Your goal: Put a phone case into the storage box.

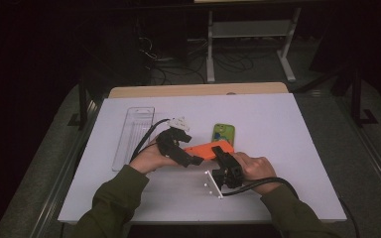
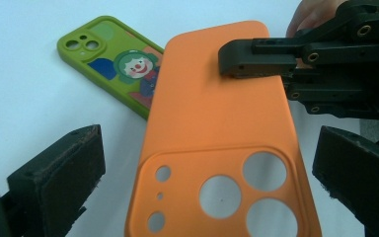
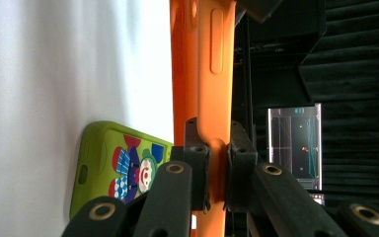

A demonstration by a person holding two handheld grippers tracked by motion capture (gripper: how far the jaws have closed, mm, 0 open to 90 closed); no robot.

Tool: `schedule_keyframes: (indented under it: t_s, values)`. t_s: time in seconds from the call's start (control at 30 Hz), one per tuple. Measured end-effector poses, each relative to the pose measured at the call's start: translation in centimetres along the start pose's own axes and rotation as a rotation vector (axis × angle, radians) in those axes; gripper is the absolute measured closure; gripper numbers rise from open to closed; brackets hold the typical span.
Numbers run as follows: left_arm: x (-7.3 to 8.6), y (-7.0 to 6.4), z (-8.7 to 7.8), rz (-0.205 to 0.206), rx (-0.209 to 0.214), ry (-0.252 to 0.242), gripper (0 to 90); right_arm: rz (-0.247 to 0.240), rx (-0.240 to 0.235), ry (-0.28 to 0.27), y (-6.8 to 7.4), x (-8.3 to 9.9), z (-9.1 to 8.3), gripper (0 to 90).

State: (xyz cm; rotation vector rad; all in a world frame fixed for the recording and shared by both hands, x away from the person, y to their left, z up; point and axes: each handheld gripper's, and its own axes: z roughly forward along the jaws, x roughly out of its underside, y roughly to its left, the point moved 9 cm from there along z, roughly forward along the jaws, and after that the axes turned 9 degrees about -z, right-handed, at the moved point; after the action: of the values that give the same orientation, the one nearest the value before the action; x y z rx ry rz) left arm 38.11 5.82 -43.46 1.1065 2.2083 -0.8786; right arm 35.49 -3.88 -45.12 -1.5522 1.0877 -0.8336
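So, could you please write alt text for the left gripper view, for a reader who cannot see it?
An orange phone case, camera cutouts nearest the viewer, is pinched at its far end by the right gripper. The left gripper has its jaws open on either side of the near end. A green clown-print phone case lies behind on the white table.

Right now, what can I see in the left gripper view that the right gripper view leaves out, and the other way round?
The left gripper view looks onto the orange phone case's back with its round camera cutouts, between its own two open jaws.

The right gripper view sees that case edge-on, with its long side button, pinched between the right gripper. Beyond it lies a dark room with a lit screen.

Both take in the orange case, the green clown phone case lying flat beside it, and the white table.
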Motion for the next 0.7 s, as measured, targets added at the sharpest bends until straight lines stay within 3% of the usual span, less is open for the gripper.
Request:
schedule_keyframes:
  t_s: [0.23,0.43,0.5,0.57,0.7]
  values:
    - [0.2,0.3,-0.5,0.015,-0.001,0.012,0.0,0.033,-0.020,0.018,-0.1,0.7,0.1,81.4]
    - [0.2,0.6,-0.8,0.011,-0.015,0.011,0.0,0.128,-0.047,0.034,-0.2,1.4,0.2,81.3]
    - [0.3,0.7,-0.9,0.016,-0.014,0.015,0.0,0.140,-0.050,0.032,-0.4,1.6,0.3,81.2]
    - [0.3,0.7,-0.9,0.016,-0.015,0.015,0.0,0.172,-0.091,0.048,0.0,1.9,0.1,81.2]
    - [0.3,0.8,-0.9,0.008,-0.017,0.015,0.0,0.211,-0.090,0.043,-0.4,2.4,0.4,81.2]
